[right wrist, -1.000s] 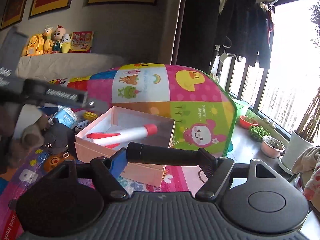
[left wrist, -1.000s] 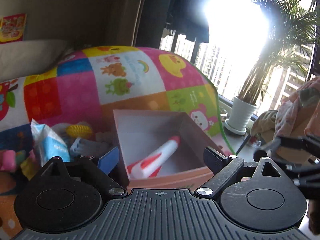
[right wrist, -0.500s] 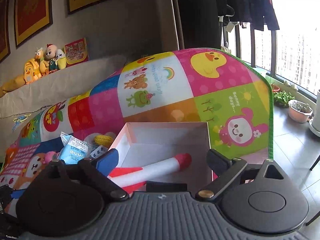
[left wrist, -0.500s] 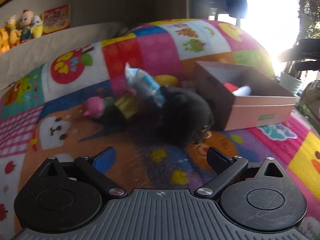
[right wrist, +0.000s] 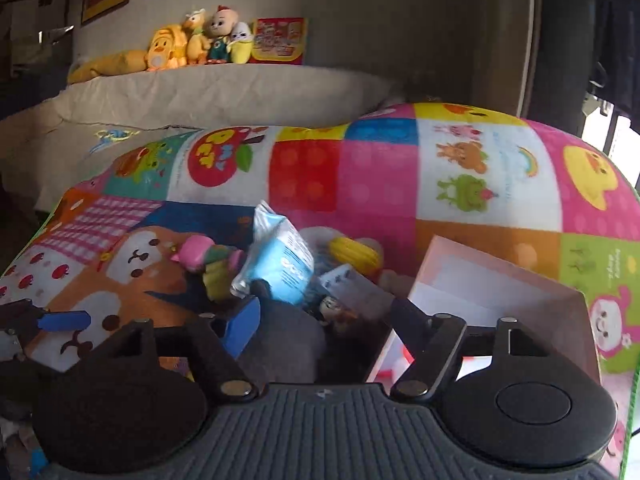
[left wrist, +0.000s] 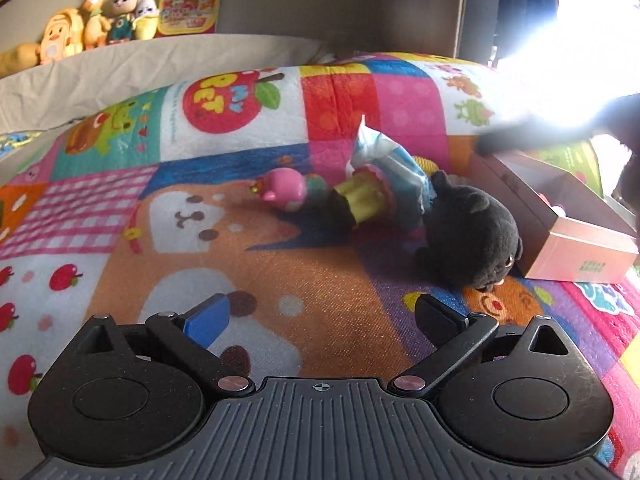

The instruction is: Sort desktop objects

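Two grippers: both were seen with jaws spread apart and nothing held between them.
Left gripper [left wrist: 322, 318]: it was held low over the colourful patchwork cartoon play mat [left wrist: 280, 280], short of the cluster of objects.
Right gripper [right wrist: 324, 316]: it was positioned above the cluster, at the near left corner of the box, with the black plush directly under its fingers.
Black plush toy [left wrist: 468, 236]: it was seen lying on the mat, touching the left side of the box.
Pink open cardboard box [left wrist: 560, 232]: it was placed on the mat at the right; a red-and-white item was glimpsed inside, mostly hidden.
Light-blue crinkled plastic packet [right wrist: 280, 264]: it was propped upright behind the plush.
Pink round-headed toy figure [left wrist: 286, 190]: it was laid on its side at the left end of the cluster, touching a yellow-green ribbed piece [left wrist: 362, 198].
Yellow ribbed corn-like toy [right wrist: 354, 254]: it was found behind the packet, near the box.
Row of yellow plush dolls [right wrist: 200, 42]: they were lined up on a beige ledge in the background.
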{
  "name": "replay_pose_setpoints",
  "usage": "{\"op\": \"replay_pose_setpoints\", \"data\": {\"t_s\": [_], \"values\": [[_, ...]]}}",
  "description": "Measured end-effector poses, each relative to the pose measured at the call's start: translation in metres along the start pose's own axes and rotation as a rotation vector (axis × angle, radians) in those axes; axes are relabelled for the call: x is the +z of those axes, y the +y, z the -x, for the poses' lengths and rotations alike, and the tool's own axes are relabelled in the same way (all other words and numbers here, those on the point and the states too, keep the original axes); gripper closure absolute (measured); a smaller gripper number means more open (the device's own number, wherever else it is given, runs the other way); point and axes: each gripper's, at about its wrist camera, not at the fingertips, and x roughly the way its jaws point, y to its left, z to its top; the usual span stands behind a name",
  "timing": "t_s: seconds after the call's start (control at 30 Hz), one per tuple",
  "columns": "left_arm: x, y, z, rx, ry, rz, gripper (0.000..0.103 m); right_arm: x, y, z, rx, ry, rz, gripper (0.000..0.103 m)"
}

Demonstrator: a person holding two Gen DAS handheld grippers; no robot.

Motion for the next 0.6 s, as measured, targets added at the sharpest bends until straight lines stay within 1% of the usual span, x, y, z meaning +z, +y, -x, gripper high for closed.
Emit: {"op": "replay_pose_setpoints", "data": {"t_s": [0.03, 0.07, 0.13, 0.17, 0.2, 0.23, 0.3, 0.33, 0.43, 0.47, 0.53, 0.6], "values": [[0.0, -0.001, 0.0, -0.002, -0.005, -0.007, 0.001, 0.011, 0.0, -0.012, 0.005, 0.02, -0.011, 0.044], [-0.001, -0.002, 0.001, -0.002, -0.009, -0.011, 0.001, 0.025, -0.002, -0.03, -0.003, 0.051, -0.022, 0.046], [-0.001, -0.003, 0.001, 0.0, -0.015, -0.011, 0.001, 0.047, -0.008, -0.068, -0.054, 0.118, -0.037, 0.046], [-0.002, -0.002, 0.001, -0.001, -0.019, -0.007, 0.001, 0.055, -0.014, -0.087, -0.073, 0.159, -0.069, 0.045], [-0.001, -0.001, 0.002, -0.004, -0.021, 0.0, 0.001, 0.06, -0.02, -0.106, -0.087, 0.202, -0.104, 0.041], [-0.001, 0.0, 0.002, -0.006, -0.023, 0.008, 0.001, 0.064, -0.025, -0.125, -0.113, 0.233, -0.135, 0.039], [-0.001, 0.004, 0.001, -0.01, -0.02, 0.03, 0.001, 0.066, -0.03, -0.153, -0.161, 0.274, -0.144, 0.038], [-0.001, 0.006, 0.0, -0.013, -0.016, 0.043, 0.001, 0.065, -0.032, -0.168, -0.162, 0.308, -0.148, 0.037], [-0.001, 0.012, -0.001, -0.018, -0.005, 0.083, 0.001, 0.061, -0.038, -0.194, -0.177, 0.363, -0.179, 0.038], [-0.001, 0.014, -0.001, -0.022, -0.002, 0.095, 0.001, 0.06, -0.038, -0.196, -0.173, 0.374, -0.181, 0.042], [-0.002, 0.016, -0.001, -0.027, -0.004, 0.105, 0.001, 0.057, -0.038, -0.192, -0.147, 0.379, -0.178, 0.061], [-0.002, 0.016, -0.001, -0.03, -0.002, 0.106, 0.001, 0.056, -0.036, -0.17, -0.123, 0.347, -0.16, 0.074]]}}
